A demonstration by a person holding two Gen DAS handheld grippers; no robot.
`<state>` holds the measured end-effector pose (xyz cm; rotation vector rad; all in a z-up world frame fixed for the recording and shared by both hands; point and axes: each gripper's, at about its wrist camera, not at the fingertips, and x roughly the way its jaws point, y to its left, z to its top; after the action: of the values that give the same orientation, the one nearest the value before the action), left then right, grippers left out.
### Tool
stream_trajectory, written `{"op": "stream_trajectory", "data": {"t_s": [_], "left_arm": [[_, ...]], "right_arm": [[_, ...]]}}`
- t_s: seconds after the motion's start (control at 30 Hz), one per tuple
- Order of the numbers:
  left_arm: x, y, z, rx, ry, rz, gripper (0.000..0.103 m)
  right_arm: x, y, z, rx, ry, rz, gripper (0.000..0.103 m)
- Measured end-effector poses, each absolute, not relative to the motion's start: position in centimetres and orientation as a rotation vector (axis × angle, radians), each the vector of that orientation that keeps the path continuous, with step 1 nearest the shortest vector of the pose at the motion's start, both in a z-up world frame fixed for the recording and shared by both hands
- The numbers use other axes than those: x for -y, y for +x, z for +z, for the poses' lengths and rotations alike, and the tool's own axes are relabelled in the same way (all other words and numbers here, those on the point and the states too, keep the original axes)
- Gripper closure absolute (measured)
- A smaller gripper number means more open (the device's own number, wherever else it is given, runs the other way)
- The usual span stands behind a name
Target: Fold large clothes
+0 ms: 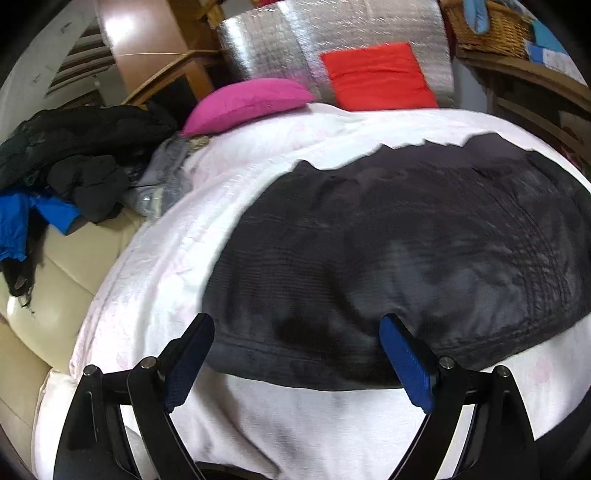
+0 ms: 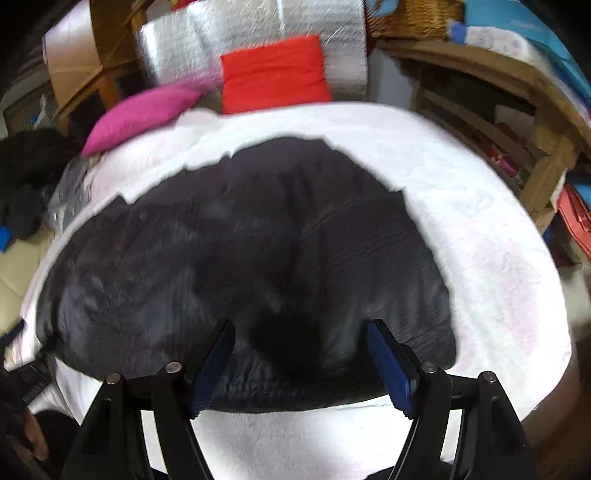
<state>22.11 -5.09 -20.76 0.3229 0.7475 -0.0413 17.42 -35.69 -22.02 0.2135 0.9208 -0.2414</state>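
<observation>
I have both grippers hanging over the near edge of a dark garment (image 1: 388, 240) that lies spread flat on a white blanket (image 1: 229, 192) covering the bed. The left gripper (image 1: 297, 354) has its jaws released and wide apart, with nothing pinched; the garment's near hem runs across the gap between them, and its dark cloth fills most of the view ahead of and to the right of the jaws. I cannot tell whether the blue pads (image 1: 406, 365) touch the cloth or stand just above it. The right gripper (image 2: 301, 354) is likewise released, its jaws spread and empty, straddling the same near hem, with the garment (image 2: 240, 258) stretching ahead and off to the left of them and bare blanket (image 2: 498, 258) to the right. Well beyond the left jaws, at the head of the bed, a pink cushion (image 1: 247, 103) lies to the left and a red cushion (image 1: 380, 75) stands propped against a silver padded sheet (image 1: 295, 40). Far off to the left of the left jaws sits a heap of black clothes (image 1: 85, 158) with a blue piece (image 1: 33, 221) beside it. A wicker basket (image 1: 487, 29) stands on wooden shelving far ahead to the right. Both views are somewhat blurred.
</observation>
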Motion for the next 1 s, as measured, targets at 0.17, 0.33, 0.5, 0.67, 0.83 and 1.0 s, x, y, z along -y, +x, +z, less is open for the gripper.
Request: {"op": "stream_trajectory", "data": {"t_s": [0.17, 0.33, 0.5, 0.67, 0.83, 1.0], "left_arm": [[2.6, 24.8, -22.6, -0.849, 0.303, 0.002, 0.009], [2.8, 26.3, -23.7, -0.921, 0.306, -0.023, 0.007], [1.9, 25.9, -22.0, -0.878, 0.265, -0.010, 0.007], [-1.3, 27.3, -22.1, -0.896, 0.199, 0.072, 0.007], [-0.6, 28.2, -23.6, -0.929, 0.259, 0.057, 0.007], [0.6, 26.0, -20.4, -0.840, 0.269, 0.047, 0.007]], "right_arm": [[34.6, 17.7, -22.5, -0.934, 0.151, -0.245, 0.024], [34.9, 16.6, -20.2, -0.883, 0.190, -0.228, 0.024], [35.7, 16.3, -19.1, -0.844, 0.165, -0.259, 0.024], [38.8, 16.4, -20.6, -0.857, 0.214, -0.329, 0.024], [41.3, 16.8, -23.2, -0.914, 0.332, -0.318, 0.024], [41.0, 15.7, -20.5, -0.874, 0.353, -0.280, 0.024]]}}
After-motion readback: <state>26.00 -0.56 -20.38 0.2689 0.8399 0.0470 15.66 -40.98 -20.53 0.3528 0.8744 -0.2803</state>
